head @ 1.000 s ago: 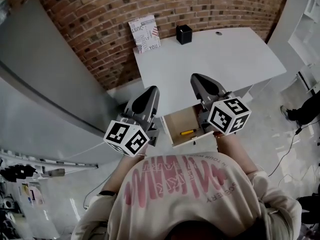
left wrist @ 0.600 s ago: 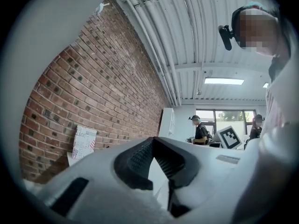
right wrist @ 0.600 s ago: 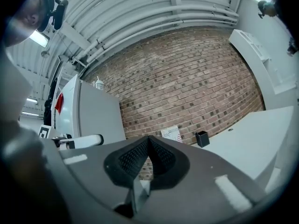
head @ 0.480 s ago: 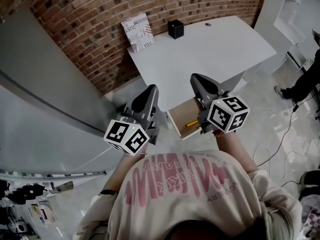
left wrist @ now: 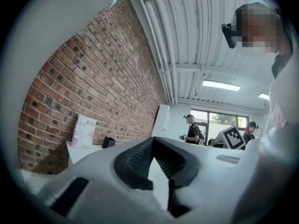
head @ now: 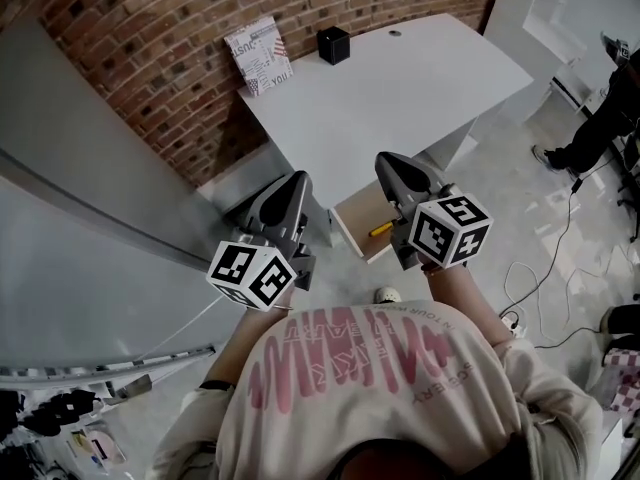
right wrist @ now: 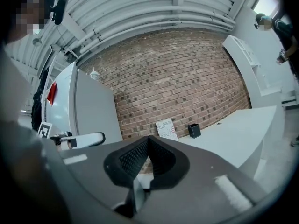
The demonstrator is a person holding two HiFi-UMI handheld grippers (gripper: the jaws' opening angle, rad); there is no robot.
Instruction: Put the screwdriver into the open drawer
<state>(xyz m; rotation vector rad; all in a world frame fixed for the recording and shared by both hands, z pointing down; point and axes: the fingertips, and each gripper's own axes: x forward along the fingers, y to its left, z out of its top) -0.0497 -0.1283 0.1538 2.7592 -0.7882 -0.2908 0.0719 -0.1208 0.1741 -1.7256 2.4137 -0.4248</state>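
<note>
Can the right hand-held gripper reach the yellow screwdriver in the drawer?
Probably yes: the drawer is open and the screwdriver lies uncovered near the right hand-held gripper, whose jaws are shut.

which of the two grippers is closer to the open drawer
The right gripper: in the head view it overlaps the right edge of the drawer, beside the yellow screwdriver inside; the left gripper sits off to its left.

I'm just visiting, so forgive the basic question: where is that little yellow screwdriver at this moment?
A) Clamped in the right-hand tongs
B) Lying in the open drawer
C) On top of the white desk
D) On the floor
B: the head view shows the yellow screwdriver lying inside the open drawer under the white desk, with no tongs holding it.
</note>
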